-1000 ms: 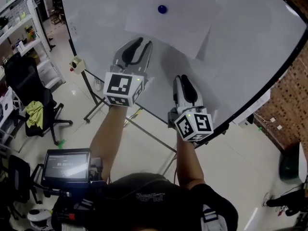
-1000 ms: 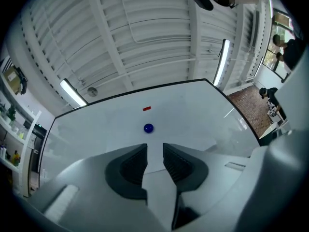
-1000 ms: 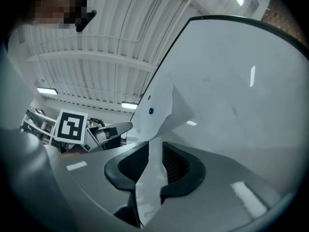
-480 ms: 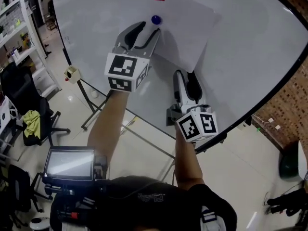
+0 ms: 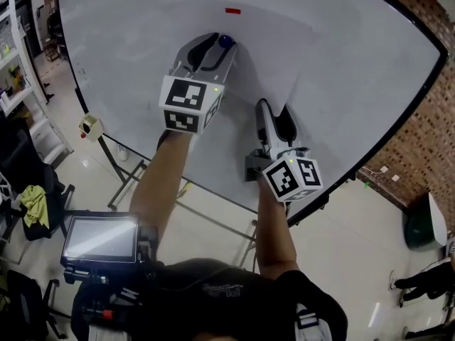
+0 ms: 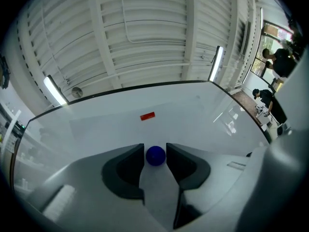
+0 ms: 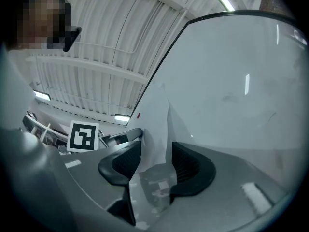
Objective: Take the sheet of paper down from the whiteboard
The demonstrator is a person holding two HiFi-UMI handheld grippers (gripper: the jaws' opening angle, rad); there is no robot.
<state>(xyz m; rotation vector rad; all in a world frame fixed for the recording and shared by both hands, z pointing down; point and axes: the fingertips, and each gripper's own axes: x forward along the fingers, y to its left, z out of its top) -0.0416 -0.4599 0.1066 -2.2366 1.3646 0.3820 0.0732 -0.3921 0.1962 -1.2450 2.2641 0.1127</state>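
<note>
A white sheet of paper [image 5: 274, 55] hangs on the whiteboard [image 5: 362, 69], pinned by a blue round magnet [image 5: 226, 41]. A red magnet [image 5: 232, 11] sits above it. My left gripper [image 5: 215, 46] is raised to the board with the blue magnet [image 6: 155, 155] between its tips. Its jaws have just been closing, and thin gaps still show on both sides. My right gripper [image 5: 274, 111] is lower, at the sheet's bottom right. Its jaws have just been opening, and the loose paper edge [image 7: 157, 122] stands between them unpressed.
The board stands on a metal frame [image 5: 121, 169] over a tiled floor. Shelves [image 5: 14, 48] and a black office chair [image 5: 25, 190] are at the left. A lit screen [image 5: 99, 239] sits near the person's waist, and a brick wall [image 5: 419, 141] is at the right.
Both grippers have risen up the board with their jaws spread wider. The left one has reached the blue magnet and the right one has reached the paper's lower edge.
</note>
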